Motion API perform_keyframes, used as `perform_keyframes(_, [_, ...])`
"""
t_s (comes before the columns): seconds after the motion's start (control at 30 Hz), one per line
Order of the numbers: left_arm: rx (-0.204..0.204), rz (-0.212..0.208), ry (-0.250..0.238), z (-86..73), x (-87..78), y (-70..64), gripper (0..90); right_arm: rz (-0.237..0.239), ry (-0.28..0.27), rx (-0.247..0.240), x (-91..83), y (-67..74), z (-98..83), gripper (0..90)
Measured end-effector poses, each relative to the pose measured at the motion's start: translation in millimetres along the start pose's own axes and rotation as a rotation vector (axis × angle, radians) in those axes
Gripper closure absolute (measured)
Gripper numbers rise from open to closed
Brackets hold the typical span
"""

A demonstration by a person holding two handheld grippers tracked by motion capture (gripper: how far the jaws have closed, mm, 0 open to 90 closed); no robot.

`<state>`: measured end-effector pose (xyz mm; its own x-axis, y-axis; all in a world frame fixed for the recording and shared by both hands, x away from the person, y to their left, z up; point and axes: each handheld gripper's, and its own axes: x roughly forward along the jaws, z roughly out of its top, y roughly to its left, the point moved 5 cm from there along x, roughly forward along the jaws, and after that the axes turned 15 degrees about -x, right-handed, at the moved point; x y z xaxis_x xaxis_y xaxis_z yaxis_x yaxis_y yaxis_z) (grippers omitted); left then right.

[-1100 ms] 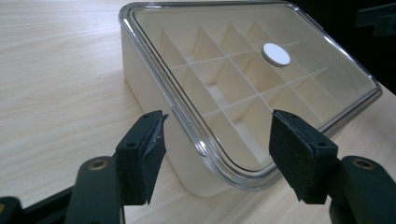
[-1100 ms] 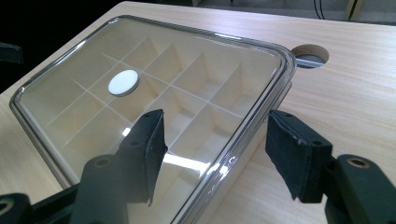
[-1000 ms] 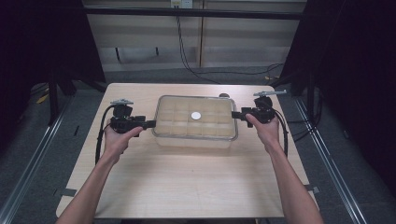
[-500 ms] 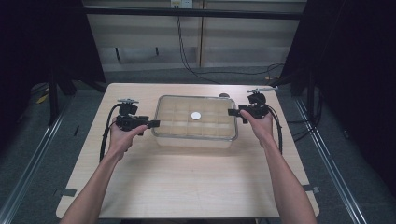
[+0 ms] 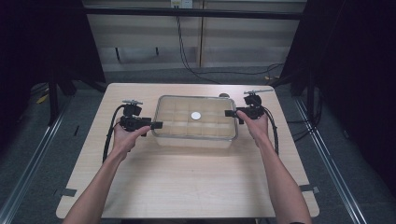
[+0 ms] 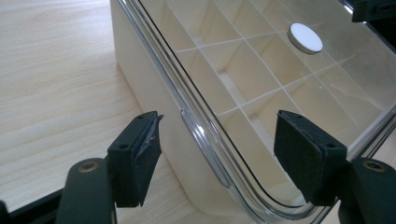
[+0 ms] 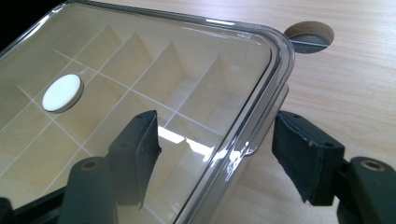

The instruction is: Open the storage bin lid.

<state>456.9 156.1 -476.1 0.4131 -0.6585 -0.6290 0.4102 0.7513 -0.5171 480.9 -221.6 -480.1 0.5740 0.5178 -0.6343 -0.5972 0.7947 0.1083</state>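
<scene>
— How many boxes?
— One clear-lidded divider box (image 5: 195, 122) mid-counter (image 5: 187, 186), one white disc (image 5: 195, 115) on its lid.
— And the tools?
— Two: left tool (image 6: 217, 140) and right tool (image 7: 215, 140), jaws apart, each straddling a lid edge.

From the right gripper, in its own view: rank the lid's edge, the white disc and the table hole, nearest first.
1. Lid's edge, between the jaws of the right gripper.
2. Table hole, ahead, upper right.
3. White disc, far left on the lid; close to the hole's distance, ranking uncertain.

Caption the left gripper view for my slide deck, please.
Open left tongs straddling the clear lid's rim of a compartmented box.
</scene>
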Motion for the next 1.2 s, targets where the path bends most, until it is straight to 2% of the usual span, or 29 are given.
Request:
perform_keyframes(0.07, [-0.009, -0.007, 0.0, 0.5, 1.4, -0.1, 31.3, 0.002, 0.005, 0.006, 2.6, -0.7, -0.5, 31.4])
perform_keyframes(0.33, [0.002, -0.036, 0.021, -0.9, 4.8, -5.3, 33.9, 0.026, -0.006, 0.036, 7.5, -0.3, 0.3, 32.5])
perform_keyframes(0.47, [-0.004, -0.043, 0.02, -0.8, 3.8, -3.3, 34.7, 0.012, -0.007, 0.045, 7.2, -1.2, 1.1, 34.2])
perform_keyframes(0.57, [0.002, -0.045, 0.014, 0.0, 1.5, -2.1, 40.1, 0.024, -0.015, 0.057, 8.5, -2.3, 0.7, 34.4])
perform_keyframes(0.73, [-0.011, -0.059, 0.018, 1.6, 3.2, -0.2, 39.1, 0.041, -0.019, 0.078, 10.3, -2.7, 0.5, 35.0])
perform_keyframes(0.9, [0.0, -0.047, 0.018, 1.6, 2.0, -1.4, 40.8, 0.051, -0.01, 0.091, 10.5, -3.4, 1.6, 36.5])
perform_keyframes(1.07, [-0.025, -0.068, 0.002, 0.1, 1.1, 0.6, 43.0, 0.045, -0.016, 0.09, 9.2, -1.7, 3.4, 38.3])
perform_keyframes(1.2, [-0.014, -0.056, 0.009, 0.5, 1.0, 0.1, 43.0, 0.045, -0.026, 0.1, 8.7, -2.5, 2.5, 39.8])
